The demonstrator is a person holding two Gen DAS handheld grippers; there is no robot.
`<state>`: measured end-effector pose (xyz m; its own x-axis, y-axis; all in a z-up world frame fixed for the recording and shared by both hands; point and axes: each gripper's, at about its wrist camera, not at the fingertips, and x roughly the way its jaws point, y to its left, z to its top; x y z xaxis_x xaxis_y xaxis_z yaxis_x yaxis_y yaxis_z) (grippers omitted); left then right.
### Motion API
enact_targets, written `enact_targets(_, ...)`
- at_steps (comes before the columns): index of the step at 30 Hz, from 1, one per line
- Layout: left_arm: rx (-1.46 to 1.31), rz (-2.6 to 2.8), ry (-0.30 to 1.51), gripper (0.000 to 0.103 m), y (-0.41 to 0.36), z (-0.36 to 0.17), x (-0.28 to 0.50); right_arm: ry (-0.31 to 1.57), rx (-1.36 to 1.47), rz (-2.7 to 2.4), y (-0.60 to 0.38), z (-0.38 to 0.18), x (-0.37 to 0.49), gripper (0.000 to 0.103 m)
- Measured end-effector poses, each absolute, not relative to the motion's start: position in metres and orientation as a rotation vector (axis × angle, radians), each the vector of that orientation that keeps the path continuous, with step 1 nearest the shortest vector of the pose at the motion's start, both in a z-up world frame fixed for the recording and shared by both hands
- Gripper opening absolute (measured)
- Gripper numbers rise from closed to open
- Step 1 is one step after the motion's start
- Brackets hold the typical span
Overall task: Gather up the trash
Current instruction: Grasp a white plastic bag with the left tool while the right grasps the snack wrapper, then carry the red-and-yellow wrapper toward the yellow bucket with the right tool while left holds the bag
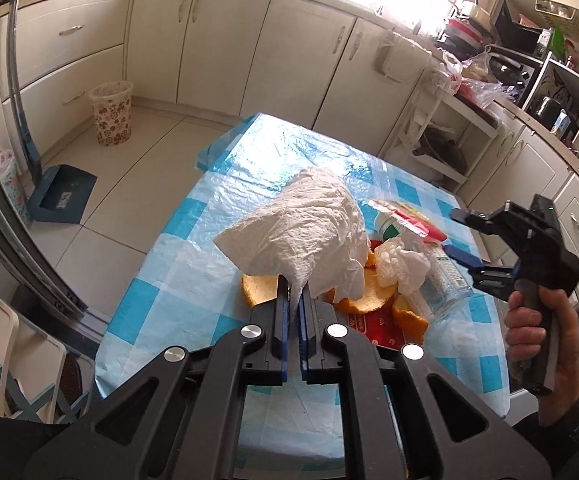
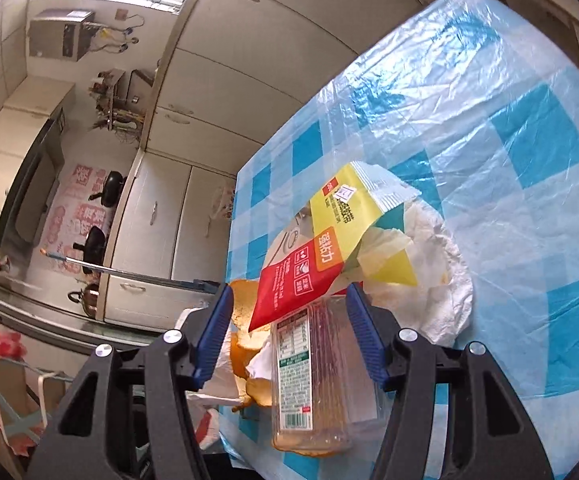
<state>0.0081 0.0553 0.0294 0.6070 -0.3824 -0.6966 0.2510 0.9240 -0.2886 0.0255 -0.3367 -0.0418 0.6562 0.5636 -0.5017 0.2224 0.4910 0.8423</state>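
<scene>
Left wrist cam: high over the near table (image 1: 161, 280) edge, looking down and across at the trash pile (image 1: 369, 264), floor and cabinets behind. Right wrist cam: rolled sideways, low, close on the same pile (image 2: 329, 280). Both share the pile and the checked tabletop.
</scene>
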Motion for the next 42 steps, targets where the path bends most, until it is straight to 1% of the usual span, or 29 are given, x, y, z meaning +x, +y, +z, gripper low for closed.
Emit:
enact_targets(2,-0.166,-0.385,0.827,0.004,0.056,0.033,0.006,0.865,1.123,0.244,-0.338,-0.048,0.03,0.057)
enact_targets(6,-0.175,-0.405,0.826,0.004,0.057,0.034,0.005,0.852,1.173,0.21,-0.341,-0.055,0.036,0.049)
enact_targets(8,-0.184,-0.406,0.829,0.004,0.06,0.034,0.005,0.837,1.19,0.195,-0.344,-0.054,0.036,0.049)
enact_targets(11,-0.193,-0.409,0.835,0.004,0.062,0.034,0.004,0.797,1.173,0.165,-0.35,-0.044,0.037,0.049)
enact_targets(14,-0.196,-0.416,0.839,0.004,0.063,0.033,0.005,0.786,1.16,0.143,-0.356,-0.037,0.041,0.058)
enact_targets(20,-0.204,-0.434,0.85,0.004,0.062,0.031,0.008,0.85,1.396,0.23,-0.351,-0.074,0.056,0.058)
enact_targets(27,-0.225,-0.452,0.853,0.004,0.063,0.033,0.009,0.85,1.437,0.213,-0.354,-0.075,0.071,0.058)
enact_targets(30,-0.221,-0.465,0.853,0.004,0.06,0.033,0.008,0.843,1.473,0.214,-0.359,-0.084,0.078,0.058)
enact_targets(31,-0.22,-0.467,0.852,0.004,0.059,0.034,0.007,0.844,1.473,0.212,-0.361,-0.086,0.08,0.056)
enact_targets(33,-0.221,-0.472,0.848,0.004,0.058,0.035,0.007,0.85,1.476,0.224,-0.36,-0.09,0.083,0.039)
enact_targets(34,-0.219,-0.473,0.846,0.004,0.057,0.036,0.006,0.853,1.476,0.22,-0.36,-0.09,0.084,0.033)
enact_targets(35,-0.218,-0.473,0.843,0.004,0.057,0.036,0.006,0.853,1.465,0.223,-0.36,-0.09,0.084,0.021)
enact_targets(36,-0.216,-0.474,0.842,0.004,0.056,0.037,0.005,0.849,1.46,0.225,-0.361,-0.089,0.084,0.011)
enact_targets(39,-0.208,-0.472,0.835,0.004,0.054,0.038,0.004,0.818,1.42,0.228,-0.361,-0.079,0.08,0.005)
enact_targets(42,-0.209,-0.469,0.831,0.004,0.052,0.039,0.004,0.79,1.367,0.236,-0.362,-0.064,0.074,0.004)
